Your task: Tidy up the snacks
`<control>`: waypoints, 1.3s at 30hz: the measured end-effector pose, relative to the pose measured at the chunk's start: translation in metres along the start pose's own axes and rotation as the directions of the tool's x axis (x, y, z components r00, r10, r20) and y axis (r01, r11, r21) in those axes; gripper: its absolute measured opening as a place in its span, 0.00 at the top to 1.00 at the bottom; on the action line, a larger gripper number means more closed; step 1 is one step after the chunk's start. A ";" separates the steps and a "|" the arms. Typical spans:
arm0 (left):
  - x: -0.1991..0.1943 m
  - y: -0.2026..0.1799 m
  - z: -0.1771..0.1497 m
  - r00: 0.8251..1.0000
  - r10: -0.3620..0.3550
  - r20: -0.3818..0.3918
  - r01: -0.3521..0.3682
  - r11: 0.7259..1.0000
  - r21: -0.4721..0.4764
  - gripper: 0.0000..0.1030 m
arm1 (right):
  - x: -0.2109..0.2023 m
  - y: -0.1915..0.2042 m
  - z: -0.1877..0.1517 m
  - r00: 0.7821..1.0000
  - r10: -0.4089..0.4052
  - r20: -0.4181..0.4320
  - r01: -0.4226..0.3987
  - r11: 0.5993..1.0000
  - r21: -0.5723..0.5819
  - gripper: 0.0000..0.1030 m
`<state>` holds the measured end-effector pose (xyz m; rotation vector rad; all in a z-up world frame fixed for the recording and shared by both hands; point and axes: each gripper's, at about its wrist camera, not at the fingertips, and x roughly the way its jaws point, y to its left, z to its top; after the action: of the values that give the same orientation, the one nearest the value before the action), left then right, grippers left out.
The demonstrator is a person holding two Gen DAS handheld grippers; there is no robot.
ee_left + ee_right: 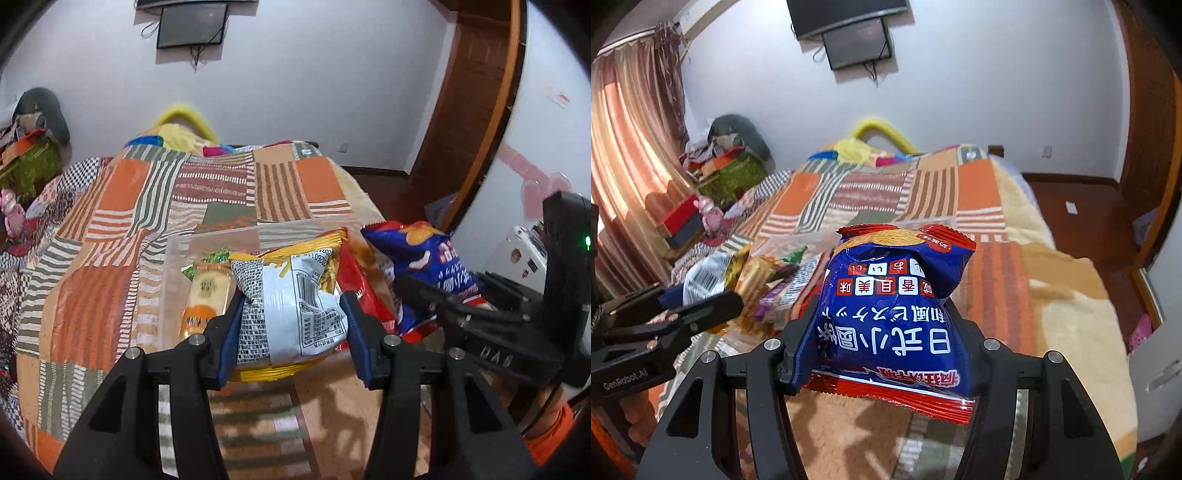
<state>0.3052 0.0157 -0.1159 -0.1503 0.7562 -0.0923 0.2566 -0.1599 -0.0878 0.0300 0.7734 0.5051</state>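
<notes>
My left gripper (pixel 291 314) is shut on a yellow and white snack bag (pixel 295 306), held above a clear plastic bin (pixel 221 238) on the patchwork bedspread. A small yellow biscuit pack (pixel 205 295) lies in the bin to its left. My right gripper (pixel 886 325) is shut on a blue and red snack bag (pixel 890 317), held over the bed; that bag also shows in the left wrist view (pixel 428 266). A red pack (pixel 360 291) lies between the two bags.
The bed carries an orange patchwork bedspread (pixel 122 236). Several small snack packs (pixel 775 288) lie in the bin. Clutter and a green bag (pixel 731 173) stand at the far left by the curtain. Wooden floor (pixel 1089 214) and a door lie to the right.
</notes>
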 end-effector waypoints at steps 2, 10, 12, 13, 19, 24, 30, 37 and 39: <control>0.012 0.004 0.004 1.000 0.019 -0.010 -0.019 1.000 -0.009 0.51 | 0.006 -0.001 0.000 1.000 -0.002 -0.005 0.002 1.000 0.000 0.46; 0.037 0.006 0.002 0.997 0.065 -0.052 -0.065 0.998 0.001 0.51 | 0.018 -0.001 0.001 0.999 -0.031 -0.025 0.030 0.999 -0.038 0.45; 0.036 0.004 -0.001 0.996 0.071 -0.046 -0.071 0.997 0.011 0.50 | 0.014 0.003 -0.001 0.999 -0.044 -0.025 0.043 0.997 -0.060 0.44; 0.036 0.004 -0.001 0.997 0.070 -0.046 -0.069 0.997 0.015 0.49 | 0.012 0.003 -0.001 0.998 -0.054 -0.022 0.052 0.996 -0.070 0.43; 0.015 -0.003 -0.002 0.997 0.069 -0.020 -0.068 0.997 0.041 0.46 | -0.003 0.003 -0.002 0.998 -0.060 -0.031 0.057 0.995 -0.080 0.33; -0.022 -0.008 0.002 0.997 0.061 0.042 -0.063 0.997 0.046 0.45 | -0.032 0.002 0.002 0.999 -0.051 0.016 0.052 0.996 -0.066 0.33; -0.089 -0.014 0.009 0.983 0.070 0.168 -0.078 0.996 0.044 0.45 | -0.091 0.012 0.016 0.991 -0.020 0.132 0.027 0.998 -0.055 0.33; -0.173 -0.025 0.006 0.945 0.060 0.323 -0.082 0.995 0.056 0.44 | -0.163 0.047 0.023 0.956 -0.001 0.295 0.033 0.994 -0.103 0.33; -0.195 -0.029 0.002 0.929 0.061 0.366 -0.089 0.994 0.060 0.40 | -0.180 0.057 0.021 0.942 0.005 0.334 0.036 0.992 -0.117 0.32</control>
<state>0.1646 0.0138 0.0225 -0.0623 0.3855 -0.0184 0.1379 -0.1870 0.0581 -0.0041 0.4083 0.5150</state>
